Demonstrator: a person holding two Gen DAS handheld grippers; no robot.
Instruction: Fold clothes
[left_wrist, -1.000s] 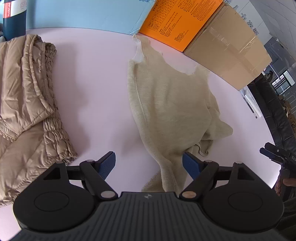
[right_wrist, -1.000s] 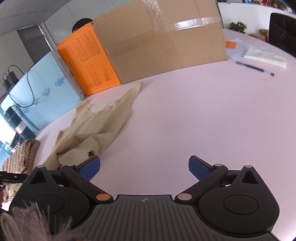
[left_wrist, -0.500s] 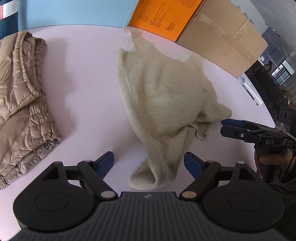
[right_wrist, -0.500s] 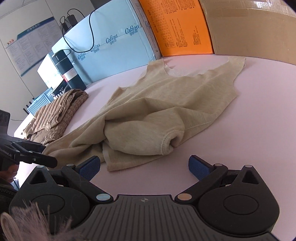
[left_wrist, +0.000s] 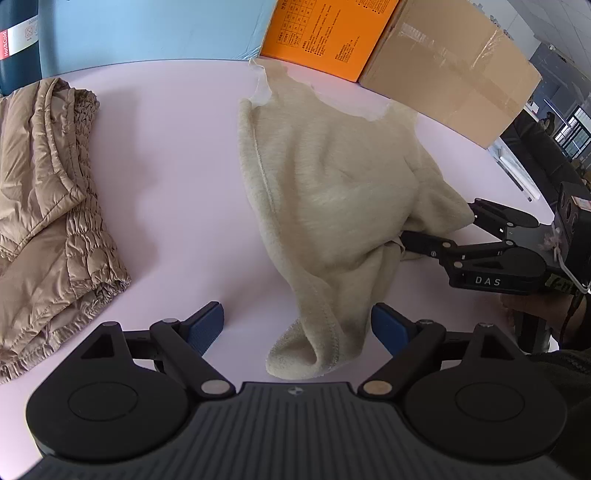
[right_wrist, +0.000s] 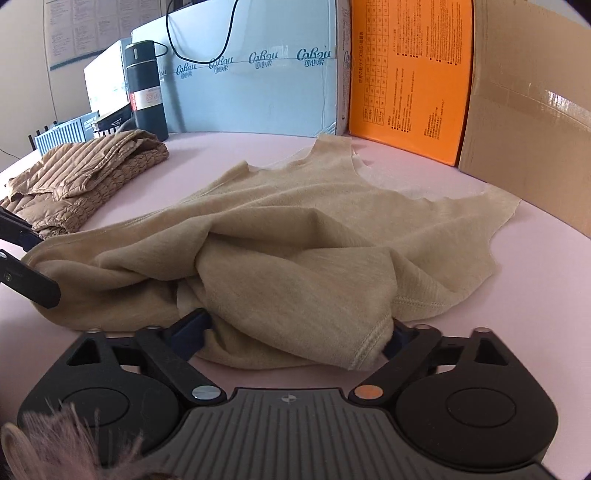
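A beige knit sleeveless top (left_wrist: 332, 184) lies crumpled on the pink table (left_wrist: 177, 166), its shoulder straps toward the boxes. My left gripper (left_wrist: 297, 325) is open and its jaws are still widening. The top's lower corner lies between its blue pads, close to the right one. In the right wrist view a bunched fold of the same top (right_wrist: 314, 240) fills the space between the fingers of my right gripper (right_wrist: 293, 334). Those jaws are closing around the fold and the hem hides the right pad. The left wrist view shows the right gripper (left_wrist: 439, 221) straddling the top's right edge.
A folded tan puffer jacket (left_wrist: 48, 206) lies at the left of the table. A light blue box (right_wrist: 258, 81), an orange box (left_wrist: 332, 33) and a brown cardboard box (left_wrist: 450, 62) line the far edge. A dark flask (right_wrist: 146, 85) stands beside the jacket.
My right gripper swung from bare table over to the top, rolled, and its jaws narrowed around a fold. The top's corner came to lie between the left pads.
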